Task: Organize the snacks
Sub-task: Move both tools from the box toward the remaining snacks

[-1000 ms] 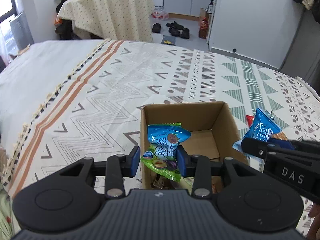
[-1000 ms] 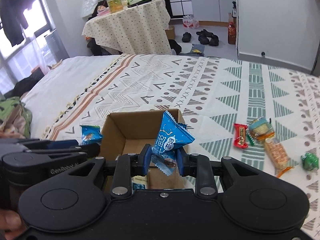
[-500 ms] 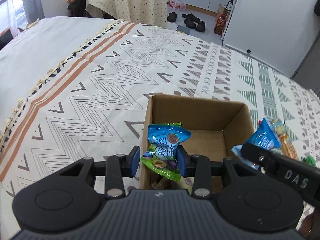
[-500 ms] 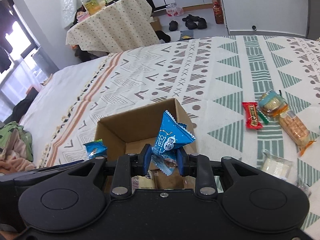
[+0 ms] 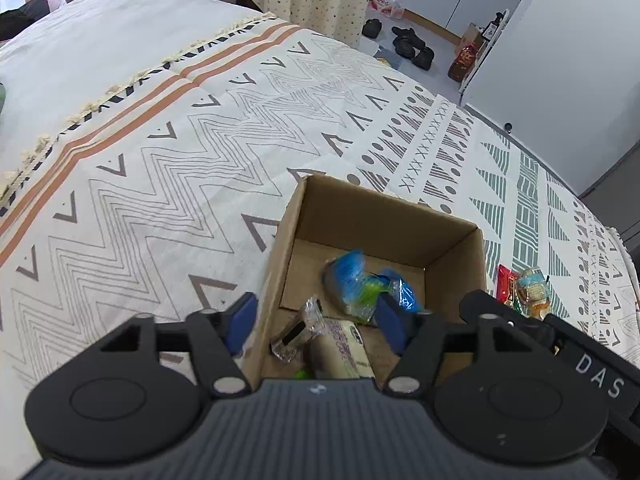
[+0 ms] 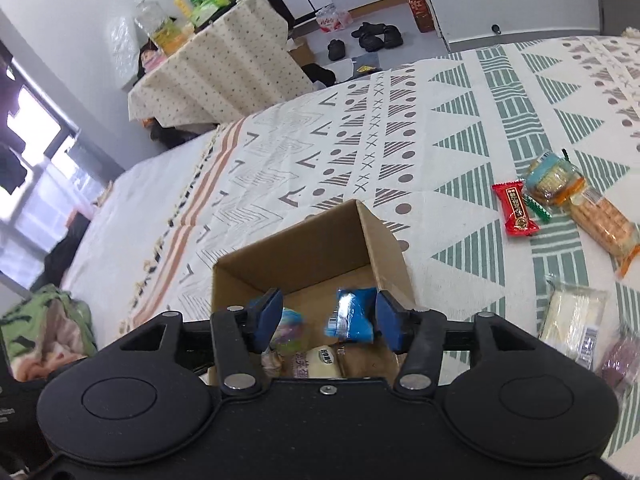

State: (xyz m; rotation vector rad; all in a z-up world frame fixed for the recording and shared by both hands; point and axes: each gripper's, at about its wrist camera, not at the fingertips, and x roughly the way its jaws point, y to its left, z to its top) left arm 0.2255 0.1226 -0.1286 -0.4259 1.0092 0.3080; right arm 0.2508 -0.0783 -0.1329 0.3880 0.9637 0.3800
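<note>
An open cardboard box (image 5: 400, 216) (image 6: 320, 240) sits on the patterned bedspread. My left gripper (image 5: 316, 322) is open above its near left wall. A blue-green snack pack (image 5: 352, 284) lies loose in the box, blurred, beside a small blue pack (image 5: 406, 294) and a beige wrapped cake (image 5: 340, 350). My right gripper (image 6: 326, 320) is open over the box. The blue triangular snack pack (image 6: 352, 314) sits loose between its jaws, blurred, just free of the pads.
On the bedspread right of the box lie a red snack bar (image 6: 516, 208), a cracker pack (image 6: 580, 204), a white wafer pack (image 6: 572, 320) and a purple pack (image 6: 620, 360). The right gripper's body shows in the left wrist view (image 5: 560, 344).
Both grippers have opened and let go of their snack packs over the box. The blue-green pack now lies in the box; the blue triangular pack is slipping free. Both cameras tilted downward.
</note>
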